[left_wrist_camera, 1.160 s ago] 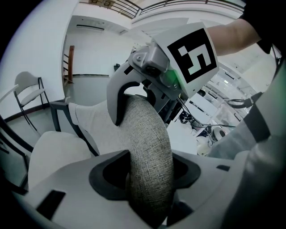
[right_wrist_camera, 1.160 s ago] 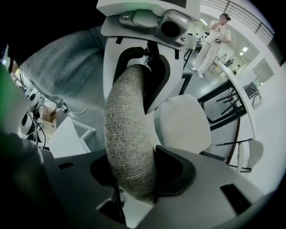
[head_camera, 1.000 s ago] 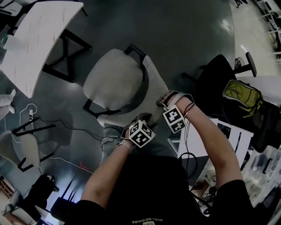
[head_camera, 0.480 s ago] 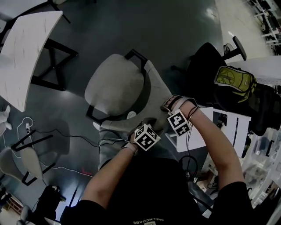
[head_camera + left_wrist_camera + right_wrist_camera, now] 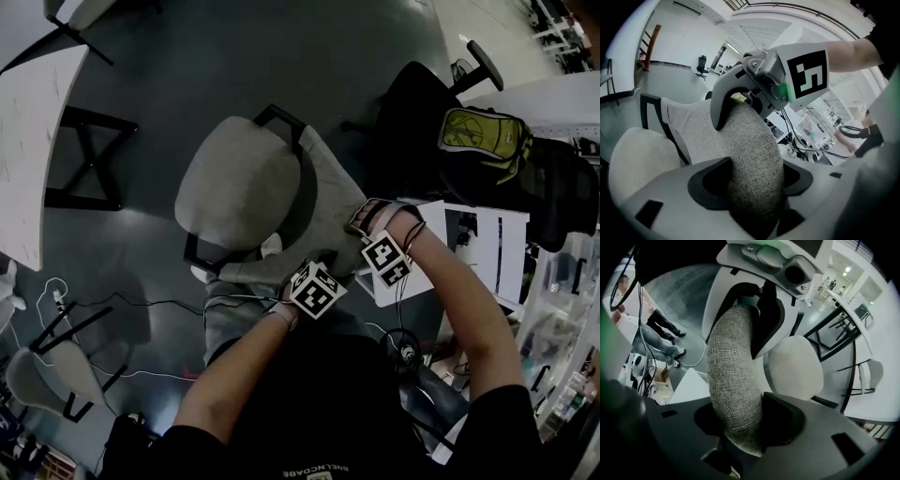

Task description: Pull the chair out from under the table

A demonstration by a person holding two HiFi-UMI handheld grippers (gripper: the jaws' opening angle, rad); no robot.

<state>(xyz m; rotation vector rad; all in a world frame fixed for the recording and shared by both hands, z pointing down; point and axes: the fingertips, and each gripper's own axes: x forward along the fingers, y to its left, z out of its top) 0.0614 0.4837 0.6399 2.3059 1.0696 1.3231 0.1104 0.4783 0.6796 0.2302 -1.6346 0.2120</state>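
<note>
The grey fabric chair (image 5: 239,183) stands on the dark floor, well off the white table (image 5: 28,141) at the left edge. Its backrest (image 5: 323,220) faces me. My left gripper (image 5: 314,267) straddles the backrest's top edge (image 5: 750,140); its jaws are opening, with the fabric still between them and a slim dark gap beside it. My right gripper (image 5: 364,228) is shut on the same edge (image 5: 733,371), further right. In the left gripper view my left gripper (image 5: 754,187) sees the right one (image 5: 754,89) just ahead on the backrest. My right gripper (image 5: 740,423) points down.
A black office chair carrying a yellow-green backpack (image 5: 483,141) stands at the right. A white cabinet (image 5: 469,253) is close by my right arm. Cables (image 5: 122,305) trail over the floor at the left, near another chair (image 5: 47,380).
The chair and both grippers have come away from the table toward me, and the gap between chair and table has widened. The left jaws have spread on the backrest.
</note>
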